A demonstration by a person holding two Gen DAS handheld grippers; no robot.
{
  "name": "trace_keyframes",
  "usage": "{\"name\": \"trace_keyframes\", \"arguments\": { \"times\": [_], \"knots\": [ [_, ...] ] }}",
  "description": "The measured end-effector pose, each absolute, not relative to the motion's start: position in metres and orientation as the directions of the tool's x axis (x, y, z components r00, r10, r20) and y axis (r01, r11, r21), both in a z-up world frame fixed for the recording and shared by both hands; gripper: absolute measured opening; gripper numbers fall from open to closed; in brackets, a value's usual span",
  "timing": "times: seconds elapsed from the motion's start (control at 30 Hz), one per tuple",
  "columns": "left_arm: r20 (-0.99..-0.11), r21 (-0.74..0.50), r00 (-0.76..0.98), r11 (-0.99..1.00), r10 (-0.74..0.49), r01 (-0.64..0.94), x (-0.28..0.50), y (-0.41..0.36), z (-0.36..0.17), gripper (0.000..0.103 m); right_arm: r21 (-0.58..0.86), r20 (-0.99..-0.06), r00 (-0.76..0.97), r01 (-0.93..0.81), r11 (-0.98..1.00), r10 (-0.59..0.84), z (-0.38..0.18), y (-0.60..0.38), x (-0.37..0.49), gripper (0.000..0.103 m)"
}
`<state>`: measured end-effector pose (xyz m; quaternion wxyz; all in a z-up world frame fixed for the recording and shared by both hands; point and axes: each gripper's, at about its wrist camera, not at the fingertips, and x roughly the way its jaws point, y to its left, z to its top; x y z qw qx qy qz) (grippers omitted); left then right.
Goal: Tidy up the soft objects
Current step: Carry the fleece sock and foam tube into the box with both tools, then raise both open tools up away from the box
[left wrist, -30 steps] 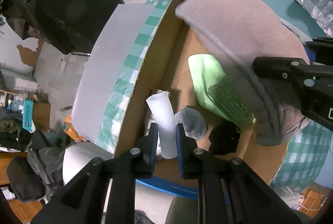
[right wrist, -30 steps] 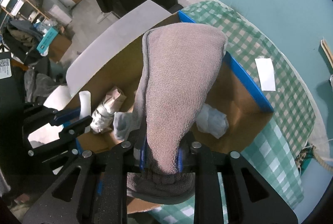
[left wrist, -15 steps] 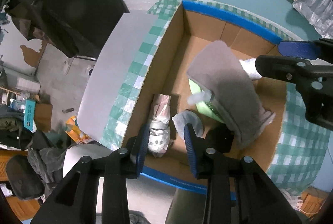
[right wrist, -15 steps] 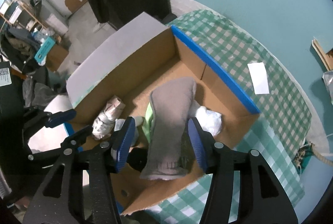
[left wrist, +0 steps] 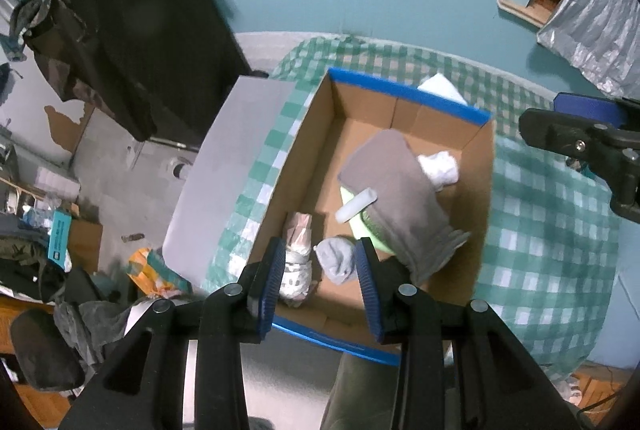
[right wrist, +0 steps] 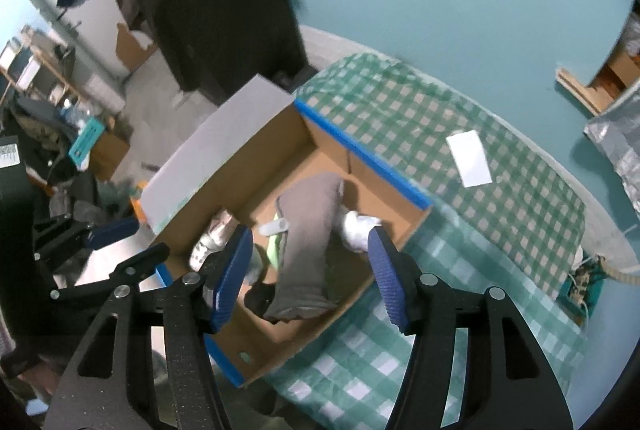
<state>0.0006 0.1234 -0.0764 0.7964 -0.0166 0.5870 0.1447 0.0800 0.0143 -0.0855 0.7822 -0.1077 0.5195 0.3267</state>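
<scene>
So here's where things stand: the cardboard box (left wrist: 304,166) sits on the green checked tablecloth (right wrist: 460,190) right below both tongs, and pretty much all the soft stuff looks like it's already in there. Biggest item is the grey-brown towel (left wrist: 400,186), lying lengthwise down the middle of the box, straight ahead of the right gripper (right wrist: 312,270) and just off to the right of the left gripper (left wrist: 320,270). A lime green cloth (left wrist: 360,226) peeks out from under it, and a crumpled patterned bundle (left wrist: 298,254) lies right ahead of the left tongs' left pad. Next to that is a little grey sock ball (left wrist: 336,258), dead center ahead of the left tongs. A white crumpled cloth (left wrist: 438,168) is tucked at the far side of the towel, and the white foam tube (left wrist: 356,204) rests across the towel's edge. Both tongs have just been opening and now stand spread with nothing between the pads, so both drops seem done. What's left, I'd guess, is not much: the only thing I spot outside the box is a white slip of paper (right wrist: 468,158) on the cloth, well beyond the right tongs, and that may not even count as soft.
</scene>
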Motion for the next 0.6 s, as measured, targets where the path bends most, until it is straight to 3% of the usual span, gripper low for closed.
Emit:
{"name": "trace_keyframes", "arguments": {
  "times": [0.13,0.4,0.5,0.6],
  "knots": [
    [-0.928,0.13,0.309,0.959,0.207,-0.25,0.001,0.113,-0.06,0.046,0.153,-0.869,0.297,-0.601,0.785,0.396,-0.069,-0.003,0.077,0.062],
    [-0.906,0.13,0.371,0.968,0.204,-0.216,-0.001,0.09,-0.036,0.053,0.137,-0.842,0.376,-0.543,0.829,0.386,-0.044,-0.036,0.07,0.062],
    [-0.893,0.136,0.398,0.969,0.21,-0.207,-0.003,0.082,-0.028,0.065,0.128,-0.835,0.401,-0.523,0.842,0.376,-0.037,-0.048,0.067,0.063],
    [-0.88,0.136,0.424,0.97,0.212,-0.203,-0.004,0.076,-0.021,0.066,0.122,-0.828,0.424,-0.504,0.855,0.368,-0.033,-0.061,0.065,0.063]
  ]
}}
